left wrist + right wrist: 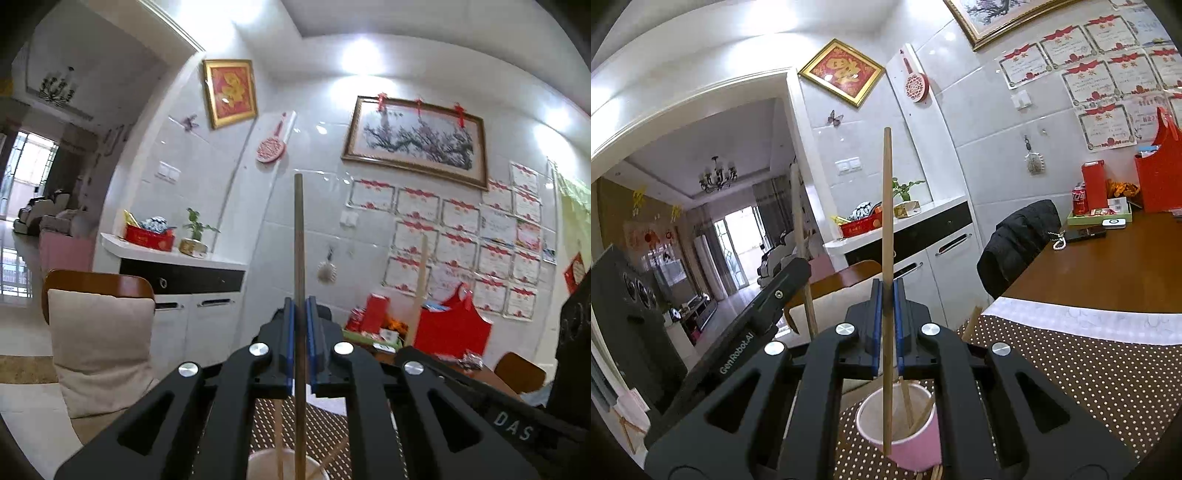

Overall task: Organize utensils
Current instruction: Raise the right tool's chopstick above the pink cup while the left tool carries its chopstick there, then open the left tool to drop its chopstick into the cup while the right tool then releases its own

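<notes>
Each gripper was clamped on one upright wooden chopstick: the left gripper (pixel 300 325) on a darker, brownish chopstick (pixel 299 236), the right gripper (pixel 886 314) on a paler chopstick (pixel 887 206). Both hung above the pink paper cup (pixel 916 439), already holding chopsticks, near the dotted mat's (pixel 1071 369) front edge.

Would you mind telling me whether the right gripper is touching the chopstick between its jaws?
Touching. The right wrist view shows the right gripper shut on the chopstick, its blue pads pressed against both sides with no gap, above the pink cup.
</notes>
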Action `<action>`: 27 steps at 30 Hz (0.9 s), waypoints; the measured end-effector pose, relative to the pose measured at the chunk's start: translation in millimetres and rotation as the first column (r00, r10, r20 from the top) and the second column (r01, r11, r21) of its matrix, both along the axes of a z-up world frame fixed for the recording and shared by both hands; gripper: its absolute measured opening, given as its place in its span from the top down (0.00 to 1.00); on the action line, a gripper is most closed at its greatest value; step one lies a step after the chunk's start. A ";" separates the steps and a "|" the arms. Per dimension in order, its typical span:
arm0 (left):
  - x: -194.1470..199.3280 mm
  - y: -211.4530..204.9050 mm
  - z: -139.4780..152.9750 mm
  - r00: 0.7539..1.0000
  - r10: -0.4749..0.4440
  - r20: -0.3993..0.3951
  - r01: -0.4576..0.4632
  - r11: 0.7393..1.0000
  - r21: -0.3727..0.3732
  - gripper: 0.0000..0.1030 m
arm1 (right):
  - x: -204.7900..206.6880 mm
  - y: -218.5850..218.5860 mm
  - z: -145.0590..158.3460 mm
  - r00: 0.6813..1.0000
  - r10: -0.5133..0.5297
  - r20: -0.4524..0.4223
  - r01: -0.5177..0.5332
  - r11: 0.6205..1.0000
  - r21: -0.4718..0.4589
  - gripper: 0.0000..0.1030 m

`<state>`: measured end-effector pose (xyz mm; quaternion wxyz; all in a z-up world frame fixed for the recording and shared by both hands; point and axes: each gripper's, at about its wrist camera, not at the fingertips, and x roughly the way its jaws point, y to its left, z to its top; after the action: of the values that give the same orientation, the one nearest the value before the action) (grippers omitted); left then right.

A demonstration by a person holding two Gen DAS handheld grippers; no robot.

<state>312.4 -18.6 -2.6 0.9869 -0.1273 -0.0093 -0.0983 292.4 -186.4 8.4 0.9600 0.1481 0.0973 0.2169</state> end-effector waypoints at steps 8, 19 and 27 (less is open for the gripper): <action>18.8 -1.2 -7.8 0.999 0.033 0.007 -0.032 0.999 -0.013 0.94 | 15.1 -0.5 -7.3 1.000 -0.013 0.000 0.013 0.999 0.034 0.94; 27.6 -6.8 -30.9 0.997 0.068 -0.041 -0.068 0.997 0.021 0.94 | 20.1 7.4 -24.7 0.999 -0.029 -0.019 0.030 0.999 0.018 0.94; 19.6 -4.3 -32.2 0.994 0.088 -0.071 -0.085 0.995 0.045 0.76 | 14.7 7.7 -28.8 0.999 -0.033 -0.034 0.033 0.999 0.008 0.94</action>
<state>332.0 -22.9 -34.7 0.9924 -0.1097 0.0232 -0.0508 307.1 -178.7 -20.4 0.9610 0.1573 0.1104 0.1987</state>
